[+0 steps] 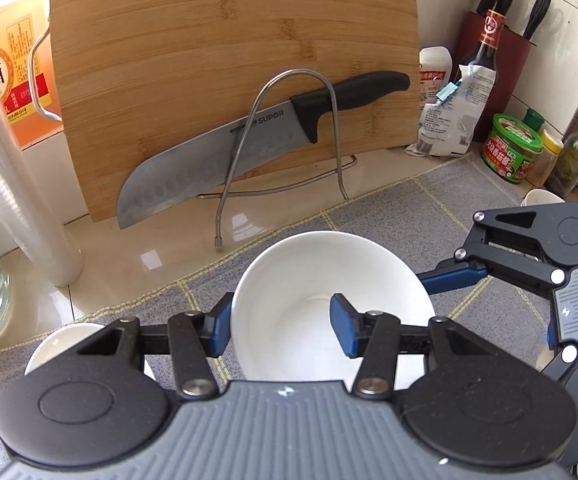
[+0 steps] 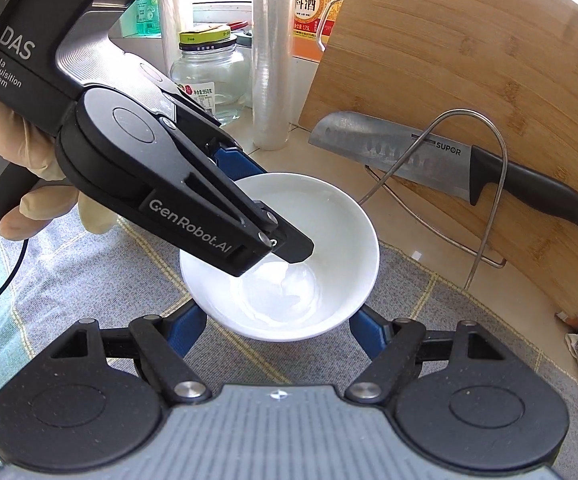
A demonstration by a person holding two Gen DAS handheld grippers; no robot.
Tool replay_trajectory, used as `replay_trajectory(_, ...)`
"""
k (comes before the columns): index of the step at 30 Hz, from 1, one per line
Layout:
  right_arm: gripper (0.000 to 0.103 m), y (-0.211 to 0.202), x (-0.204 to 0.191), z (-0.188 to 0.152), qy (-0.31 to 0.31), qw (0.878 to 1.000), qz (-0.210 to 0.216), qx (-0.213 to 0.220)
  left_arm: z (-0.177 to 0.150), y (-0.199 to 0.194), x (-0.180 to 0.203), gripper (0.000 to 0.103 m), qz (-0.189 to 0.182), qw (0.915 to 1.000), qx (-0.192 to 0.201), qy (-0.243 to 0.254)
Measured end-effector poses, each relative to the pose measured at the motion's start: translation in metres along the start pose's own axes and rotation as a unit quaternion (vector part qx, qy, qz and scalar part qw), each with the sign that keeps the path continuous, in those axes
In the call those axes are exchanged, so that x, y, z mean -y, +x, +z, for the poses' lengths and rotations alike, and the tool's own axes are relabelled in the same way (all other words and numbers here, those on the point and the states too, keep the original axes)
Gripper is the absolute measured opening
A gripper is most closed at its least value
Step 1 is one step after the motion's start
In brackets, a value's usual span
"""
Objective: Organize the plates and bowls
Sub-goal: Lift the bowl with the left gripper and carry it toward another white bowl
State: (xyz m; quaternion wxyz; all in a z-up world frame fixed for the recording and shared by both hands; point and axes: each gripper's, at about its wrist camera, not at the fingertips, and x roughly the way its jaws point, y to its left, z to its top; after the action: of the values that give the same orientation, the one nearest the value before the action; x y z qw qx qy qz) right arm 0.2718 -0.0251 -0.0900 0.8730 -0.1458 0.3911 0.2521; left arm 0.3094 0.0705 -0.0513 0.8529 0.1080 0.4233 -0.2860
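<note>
Clearly both sets of jaws have hold of the same white bowl (image 1: 331, 304): the left gripper (image 1: 283, 330) pinches the near wall, one blue pad outside and one inside the rim, clamped tight on the thin ceramic, while the right gripper (image 2: 277, 330) spans the bowl's lower body from outside, its two blue pads pressing against opposite flanks. The bowl sits between the two tools just over the grey checked mat (image 2: 89, 280) on the counter (image 1: 161, 248); whether its foot touches the mat I cannot tell. It looks like glazed porcelain: stiff, smooth, glossy, probably moderately light but brittle, and slick enough that a rim pinch alone could let it swing or slide, so the wider hold low on the curved wall seems the safer one. Its shape is a deep round cup with a flaring lip and a small flat floor. A second white dish (image 1: 63, 344) lies on the mat beside the left tool. Beyond stands a bamboo board (image 1: 229, 60), matte and striped, propped in a thin wire rack (image 1: 297, 120) with a steel knife (image 1: 217, 156), black-handled, leaning against it. A gloved hand (image 2: 17, 160) grips the left tool's handle.
</note>
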Motion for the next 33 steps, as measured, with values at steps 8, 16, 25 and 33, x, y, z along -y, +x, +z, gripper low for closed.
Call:
replay_trajectory(8,0.082,-0.021,-0.01,-0.007,-0.005,1.0,0.002,0.003,-0.007,-0.016,0.014,0.05,0.004,1.0,0.001,-0.003)
replay_trajectory(16,0.082,-0.037,-0.015,-0.015,-0.002,1.0,0.008,0.009,-0.013,-0.032,0.029,0.05,0.008,0.9999,0.006,0.0)
replay_trajectory(25,0.082,-0.051,-0.022,-0.025,-0.004,1.0,0.012,0.011,-0.023,-0.042,0.041,0.05,0.01,0.9999,0.005,-0.003)
replay_trajectory(33,0.082,-0.058,-0.027,-0.032,-0.006,1.0,0.011,0.01,-0.029,-0.053,0.053,0.05,0.011,0.9999,0.008,-0.001)
